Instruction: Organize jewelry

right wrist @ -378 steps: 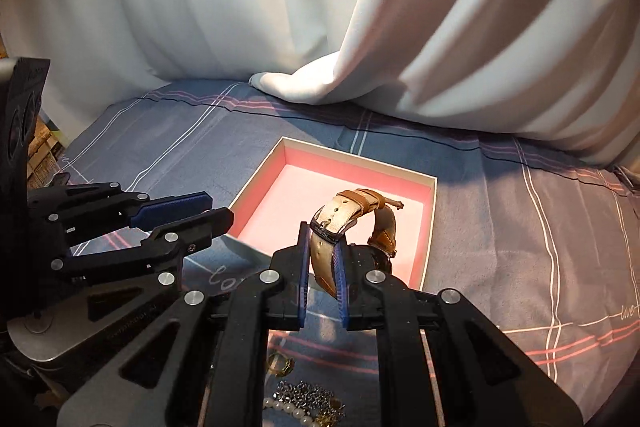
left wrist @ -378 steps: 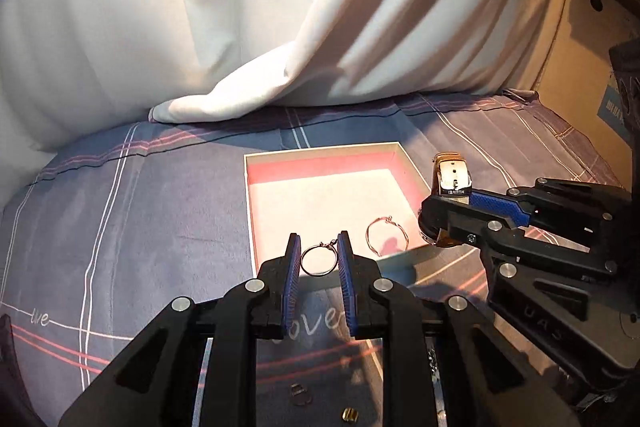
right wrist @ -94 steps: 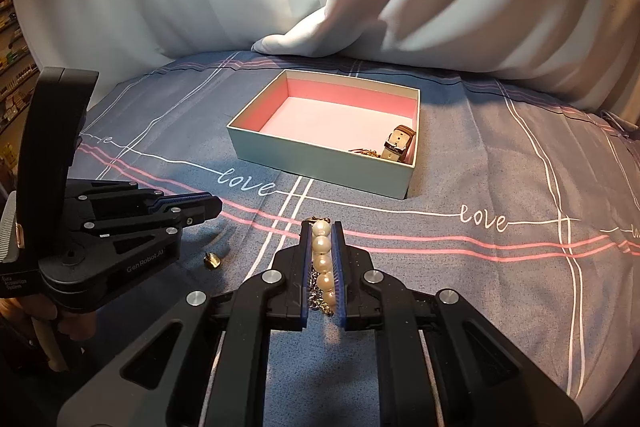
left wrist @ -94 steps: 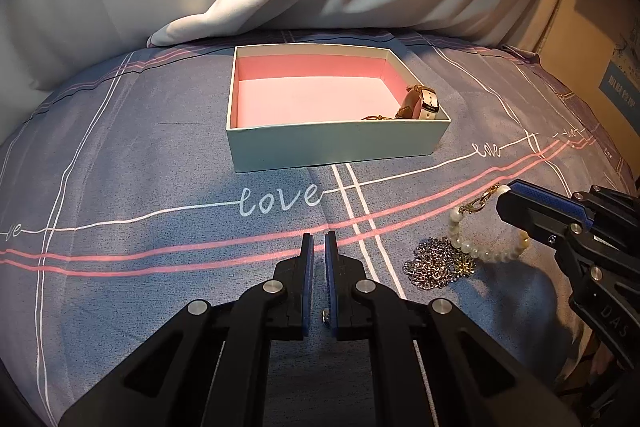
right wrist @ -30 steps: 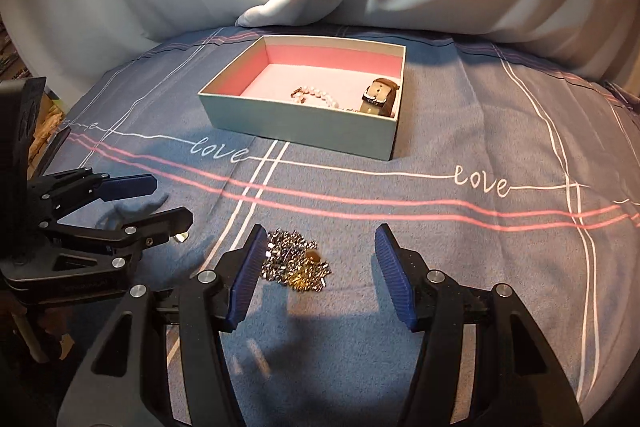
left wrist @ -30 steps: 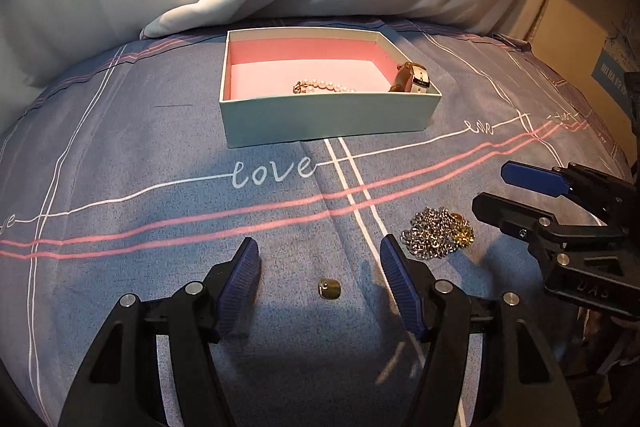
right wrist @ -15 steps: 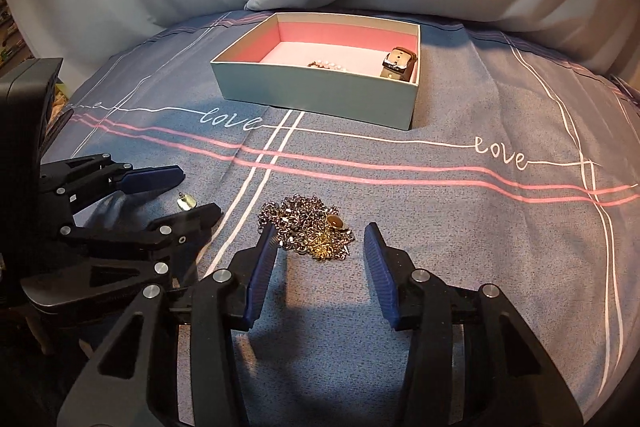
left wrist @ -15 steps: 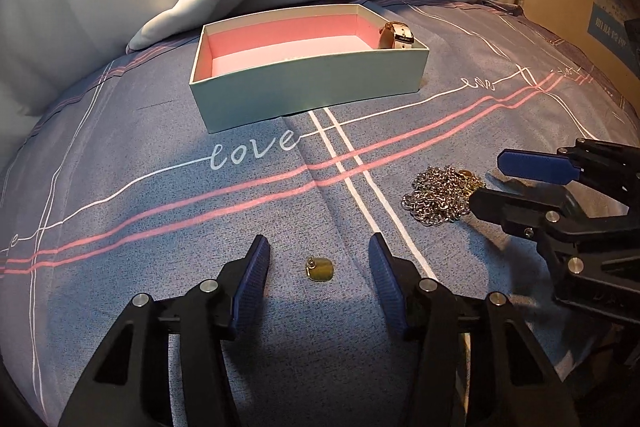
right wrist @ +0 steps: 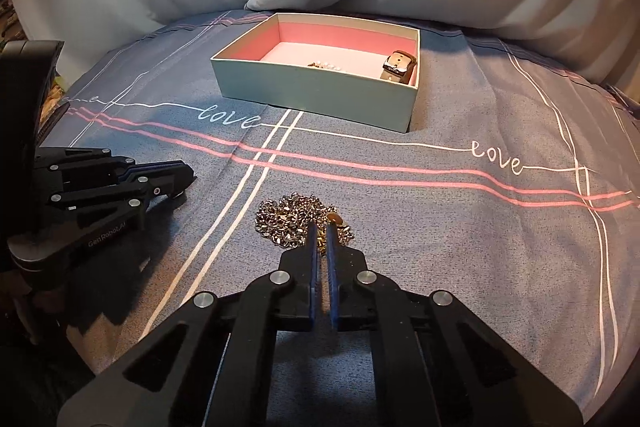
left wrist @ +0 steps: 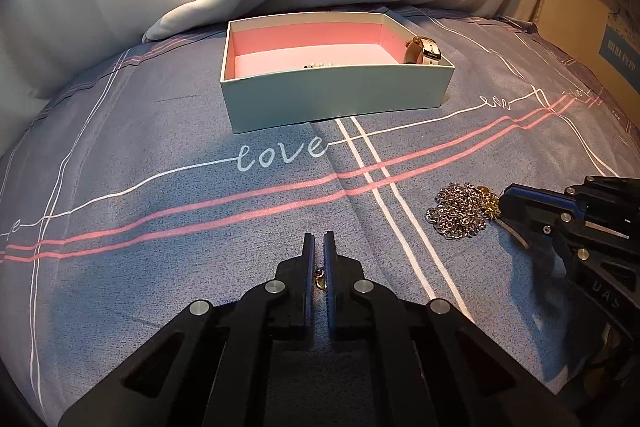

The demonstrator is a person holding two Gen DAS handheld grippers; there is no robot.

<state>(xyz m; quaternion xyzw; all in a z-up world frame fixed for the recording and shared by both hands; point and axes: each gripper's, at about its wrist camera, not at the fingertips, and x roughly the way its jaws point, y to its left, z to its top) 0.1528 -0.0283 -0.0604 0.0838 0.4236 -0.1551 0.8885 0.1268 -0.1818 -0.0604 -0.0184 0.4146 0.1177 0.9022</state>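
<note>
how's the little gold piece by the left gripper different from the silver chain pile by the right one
The gold piece is one tiny item; the silver chain pile is a broad heap of links. The gold piece sits wholly between the left gripper pads; the chain spreads beyond the right gripper, pinched at its near edge. Both lie on the bedsheet, outside the box.

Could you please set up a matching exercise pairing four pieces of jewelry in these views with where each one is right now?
Things:
1. watch
2. pearl bracelet
3. silver chain
4. small gold piece

Places:
A. between the left gripper's closed jaws
B. heaped on the bedspread, its near edge in the right gripper
C. standing in the box's right corner
D. lying on the box floor, mid-box

Pairs: 1-C, 2-D, 3-B, 4-A
</note>
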